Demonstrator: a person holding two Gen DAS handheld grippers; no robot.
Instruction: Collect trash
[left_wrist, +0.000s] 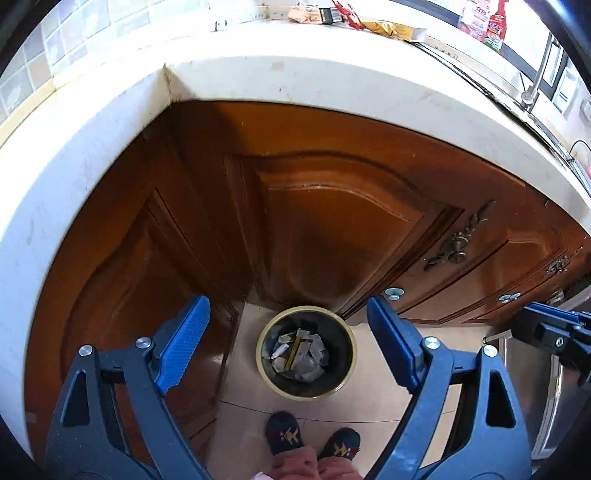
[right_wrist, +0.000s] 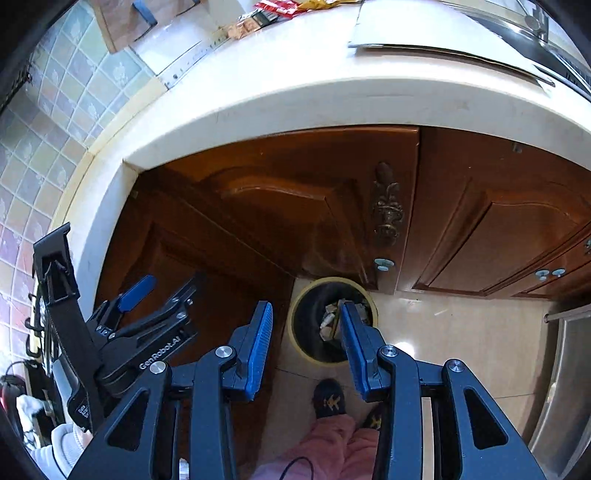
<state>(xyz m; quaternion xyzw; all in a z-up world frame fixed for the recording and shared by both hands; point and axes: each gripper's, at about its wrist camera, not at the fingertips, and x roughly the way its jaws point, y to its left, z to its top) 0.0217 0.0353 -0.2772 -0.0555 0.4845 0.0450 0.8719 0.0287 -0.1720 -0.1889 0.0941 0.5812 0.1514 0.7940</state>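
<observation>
A round dark trash bin with a yellow rim (left_wrist: 259, 350) stands on the floor against the cabinet corner, holding crumpled paper and wrappers (left_wrist: 301, 356). My left gripper (left_wrist: 286, 301) hangs high above it, open and empty. My right gripper (right_wrist: 304, 305) is also above the bin (right_wrist: 293, 325), jaws apart with nothing between them. Each gripper shows in the other's view: the right gripper (left_wrist: 554, 328) at the right edge, the left gripper (right_wrist: 162, 291) at the left. Several wrappers lie at the back of the counter: a tan one (left_wrist: 304, 14), a red one (left_wrist: 347, 13) and a yellow packet (left_wrist: 388, 27).
A thick white counter edge (left_wrist: 332, 81) juts out over brown cabinet doors (left_wrist: 332, 229) with brass handles. A sink and tap (left_wrist: 535, 74) are on the right, and a flat sheet (right_wrist: 424, 33) lies on the counter. A person's slippered feet (left_wrist: 284, 432) stand before the bin. A steel appliance (right_wrist: 565, 387) is at right.
</observation>
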